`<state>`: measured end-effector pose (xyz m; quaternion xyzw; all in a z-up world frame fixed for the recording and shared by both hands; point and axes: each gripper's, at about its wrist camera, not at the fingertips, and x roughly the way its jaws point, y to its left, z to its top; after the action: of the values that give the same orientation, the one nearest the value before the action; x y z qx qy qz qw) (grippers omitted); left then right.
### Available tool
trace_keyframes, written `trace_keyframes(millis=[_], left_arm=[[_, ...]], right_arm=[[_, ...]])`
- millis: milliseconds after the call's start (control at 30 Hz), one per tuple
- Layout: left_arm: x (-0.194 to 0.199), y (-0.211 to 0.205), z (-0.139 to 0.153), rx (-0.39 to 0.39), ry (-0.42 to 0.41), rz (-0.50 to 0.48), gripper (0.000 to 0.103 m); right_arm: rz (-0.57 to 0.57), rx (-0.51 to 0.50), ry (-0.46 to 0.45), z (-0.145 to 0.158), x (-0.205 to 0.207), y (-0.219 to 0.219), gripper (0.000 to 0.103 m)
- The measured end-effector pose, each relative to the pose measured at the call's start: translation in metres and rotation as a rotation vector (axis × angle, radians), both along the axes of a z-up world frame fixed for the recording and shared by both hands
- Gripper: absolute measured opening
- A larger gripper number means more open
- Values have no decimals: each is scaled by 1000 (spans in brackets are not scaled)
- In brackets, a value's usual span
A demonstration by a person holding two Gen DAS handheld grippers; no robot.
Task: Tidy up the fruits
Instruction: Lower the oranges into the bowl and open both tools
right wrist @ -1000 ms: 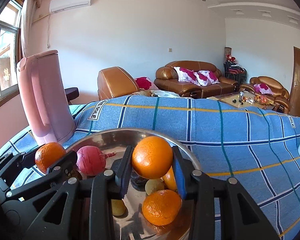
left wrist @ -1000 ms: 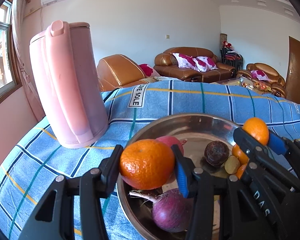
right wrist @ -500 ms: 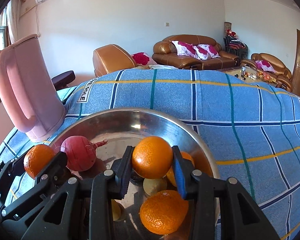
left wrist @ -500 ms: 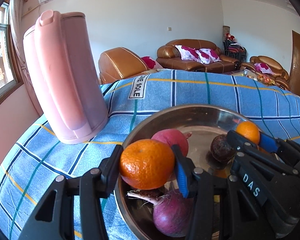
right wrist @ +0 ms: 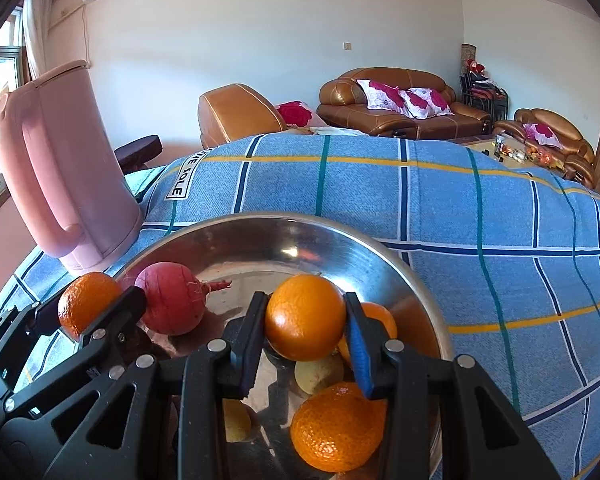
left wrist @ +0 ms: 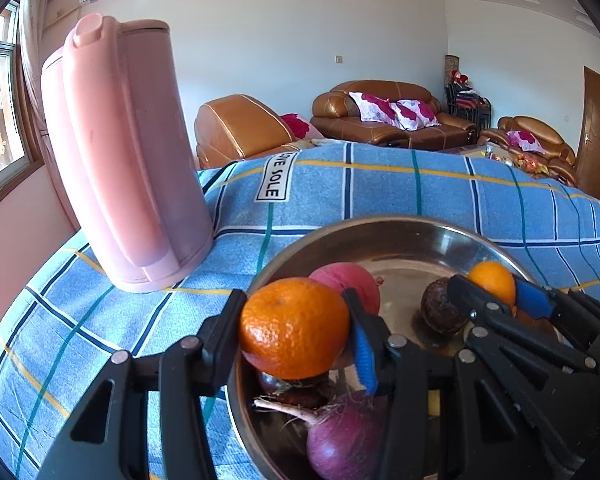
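Lower over the steel bowl [right wrist: 396, 264] than a second ago, the right gripper [right wrist: 306, 318] clamps a smooth orange [right wrist: 305, 317]. Beside it, the left gripper [left wrist: 296, 328] pinches a mandarin [left wrist: 294, 328] above the bowl's near rim.

A white label [left wrist: 276, 178] with a black border is sewn onto the blue plaid cloth [left wrist: 380, 192], near its far left edge. Seen from the left wrist, its black capitals run sideways and read "…VE SOLE", the first letters lost in a fold. Seen from the right wrist, the same label [right wrist: 185, 176] shows only "…E SOLE". No other lettering can be read in either view.
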<state>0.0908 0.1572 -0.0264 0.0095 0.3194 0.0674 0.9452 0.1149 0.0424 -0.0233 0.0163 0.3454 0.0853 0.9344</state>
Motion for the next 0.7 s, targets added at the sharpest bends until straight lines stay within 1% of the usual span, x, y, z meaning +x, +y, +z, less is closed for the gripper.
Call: trace_keyframes(millis=[233,367,400,433,500,700], left_arm=[[-2,-7,0,8,0,-26,50],[-4,-9,1,-28,2,-56,50],[-4,-11,1,-26,3,-65,50],[-4,-13,0,-18,4,-68,50],[-4,-16,0,-16,6,-74,50],[-4,-15,0,-13,5,-67,50]], right_arm=[[-16,80,-50,5,-12,-19,41],[-30,107,-77,8,-18,-25,41],[-27,116,-81,8,-19,-26,43],[-25,117,-78,8,-19,-27,46],[-10,122,-65,7,-17,-24,48],[4,133,-67,7,-17,-23,48]])
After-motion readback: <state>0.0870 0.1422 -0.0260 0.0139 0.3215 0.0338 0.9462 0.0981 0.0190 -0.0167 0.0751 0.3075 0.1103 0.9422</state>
